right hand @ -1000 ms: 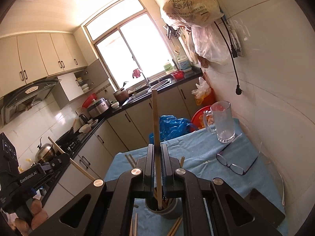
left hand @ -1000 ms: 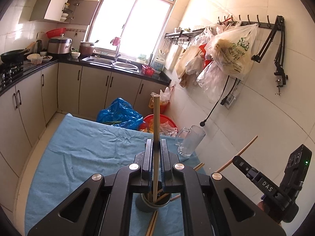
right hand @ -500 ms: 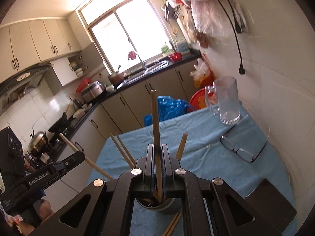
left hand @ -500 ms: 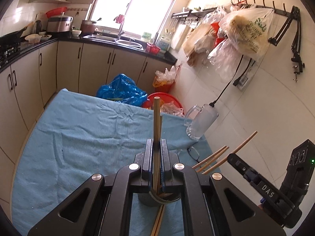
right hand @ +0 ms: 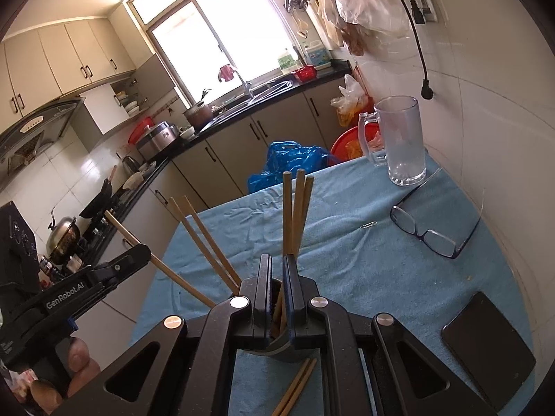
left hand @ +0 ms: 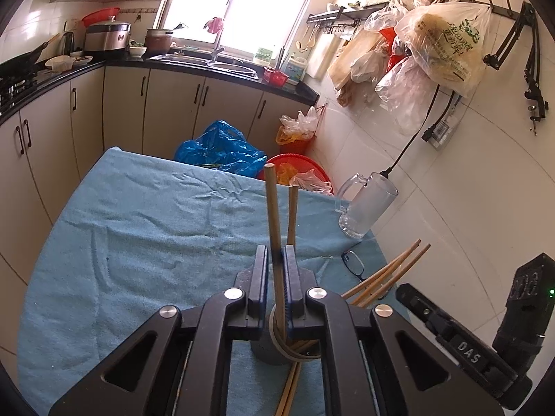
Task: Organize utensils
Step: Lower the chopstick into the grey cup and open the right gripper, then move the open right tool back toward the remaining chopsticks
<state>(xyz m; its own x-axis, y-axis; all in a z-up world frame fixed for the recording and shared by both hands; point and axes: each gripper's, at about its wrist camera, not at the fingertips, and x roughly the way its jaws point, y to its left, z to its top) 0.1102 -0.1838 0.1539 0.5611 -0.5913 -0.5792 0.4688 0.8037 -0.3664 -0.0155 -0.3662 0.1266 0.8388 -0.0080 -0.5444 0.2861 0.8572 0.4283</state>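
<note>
Left wrist view: the left gripper (left hand: 275, 260) points forward over a table covered by a blue cloth (left hand: 138, 235).
Left gripper state: its jaws are pressed onto one wooden chopstick (left hand: 272, 215), which stands nearly upright between them, its lower end inside the cup.
Cup: a grey holder cup (left hand: 274, 346) stands on the cloth directly beneath the left gripper, partly hidden by it.
Chopsticks in the cup: a second stick (left hand: 292, 215) rises just right of the held one; two more (left hand: 392, 270) lean out to the right.
Loose chopsticks: a pair (left hand: 289, 388) lies flat on the cloth at the near side of the cup.
Right wrist view: the right gripper (right hand: 276, 270) hangs over the same cup (right hand: 277, 345), seen from the other side.
Right gripper state: its jaws stand slightly apart with a narrow gap; three upright sticks (right hand: 295, 211) rise behind them, and I cannot tell whether the jaws touch any of them.
Other gripper seen from here: the left gripper appears at the left edge, gripping its slanted chopstick, with the person's fingers (right hand: 78, 364) below it.
Glass mug: a clear mug (right hand: 402, 142) stands at the far right corner of the cloth.
Eyeglasses: dark-framed glasses (right hand: 426, 232) lie near the mug.
Phone: a black phone (right hand: 489, 345) lies flat at the near right.
Blue bag: a blue plastic bag (left hand: 218, 149) sits beyond the table's far edge.
</note>
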